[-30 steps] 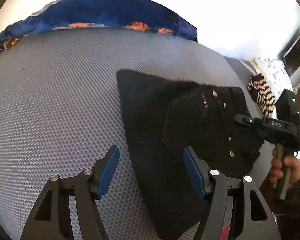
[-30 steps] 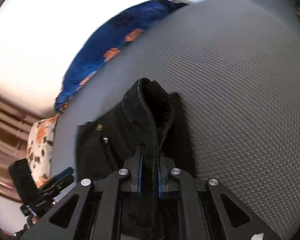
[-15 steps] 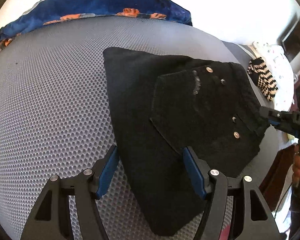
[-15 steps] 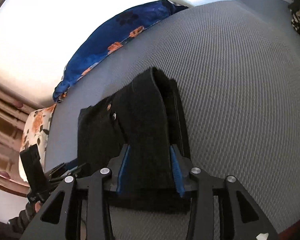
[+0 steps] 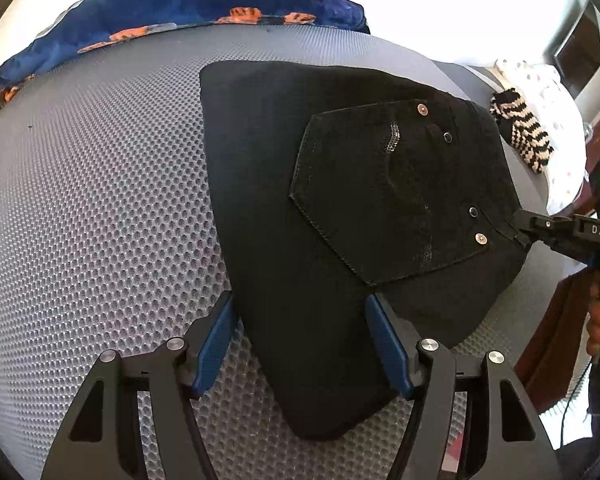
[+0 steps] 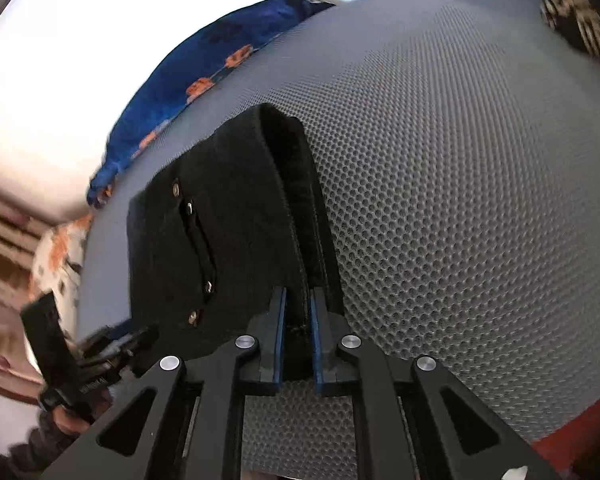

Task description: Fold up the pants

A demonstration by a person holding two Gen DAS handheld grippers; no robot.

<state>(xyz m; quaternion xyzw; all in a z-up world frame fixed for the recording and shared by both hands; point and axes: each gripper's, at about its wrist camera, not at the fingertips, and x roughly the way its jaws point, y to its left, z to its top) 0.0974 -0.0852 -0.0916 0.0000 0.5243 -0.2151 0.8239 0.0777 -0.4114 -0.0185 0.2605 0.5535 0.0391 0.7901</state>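
Left gripper (image 5: 300, 344) open, blue fingers (image 5: 216, 340) spread over the near edge of the folded black denim pants (image 5: 340, 208), not pressing them. Pants flat on the grey honeycomb-textured mat (image 5: 100, 200), between and beyond those fingers. Blue flower-patterned cloth (image 5: 204, 4) far behind. Right gripper (image 6: 298, 320) just closed again, fingers (image 6: 278, 336) clamped on a black edge of the pants at their waist corner. Striped knitted item (image 5: 522, 136) beyond.

White letters "DAS" mark the right hand-held gripper (image 5: 518, 227).
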